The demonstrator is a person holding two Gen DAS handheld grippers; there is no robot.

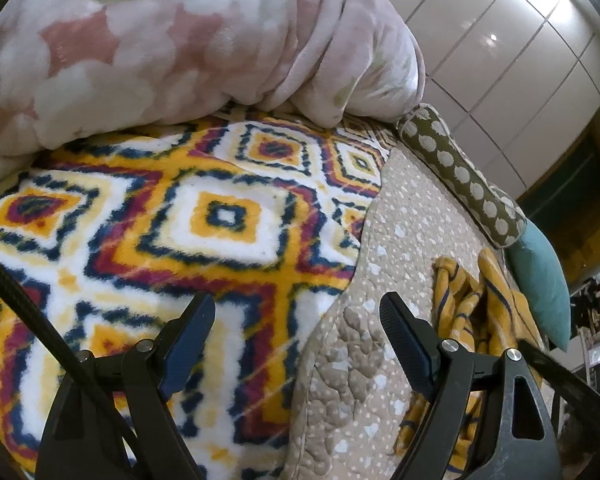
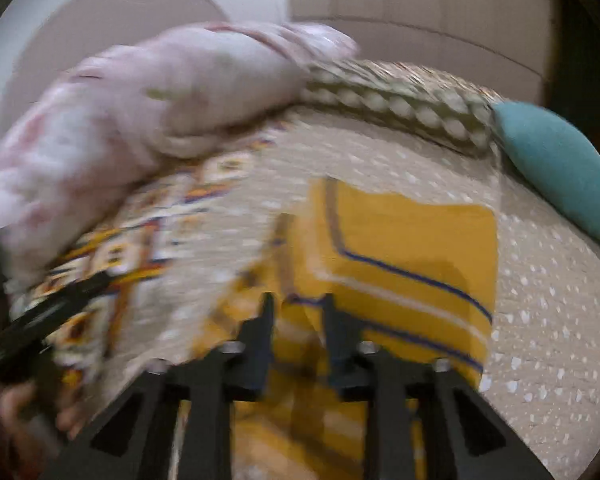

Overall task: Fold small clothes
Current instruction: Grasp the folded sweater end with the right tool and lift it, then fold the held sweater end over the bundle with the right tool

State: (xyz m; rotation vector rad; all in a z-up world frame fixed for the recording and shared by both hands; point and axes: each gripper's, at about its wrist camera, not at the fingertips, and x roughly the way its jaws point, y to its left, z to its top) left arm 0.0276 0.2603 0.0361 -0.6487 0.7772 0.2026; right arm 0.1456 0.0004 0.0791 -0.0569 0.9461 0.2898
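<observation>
two grippers are up, and only one is near the work: my right gripper (image 2: 296, 308) sits right over the yellow striped garment (image 2: 412, 248), its fingers drawn close with a peak of the yellow cloth rising between them. the view is smeared by motion, so i judge it is pinching that near edge, but i cannot tell whether the pads truly bite. the garment lies on the beige dotted quilt (image 2: 540, 312), stretching away from that gripper toward the teal cushion (image 2: 560, 168), its blue and white stripes running slantwise to the right; the far part looks flat, the near part rumpled. my left gripper (image 1: 296, 320) hangs wide open and holds nothing, poised over the seam where the diamond-patterned fleece blanket (image 1: 180, 220) meets the quilt (image 1: 400, 220). from there the same garment (image 1: 472, 292) lies bunched off to its right, beyond the right finger, near but not touching. so the right hand is the nearer one, and i reckon the left must swing rightward to reach a second corner before any fold can be laid. the pink floral duvet (image 1: 160, 40) heaped behind is well clear.
</observation>
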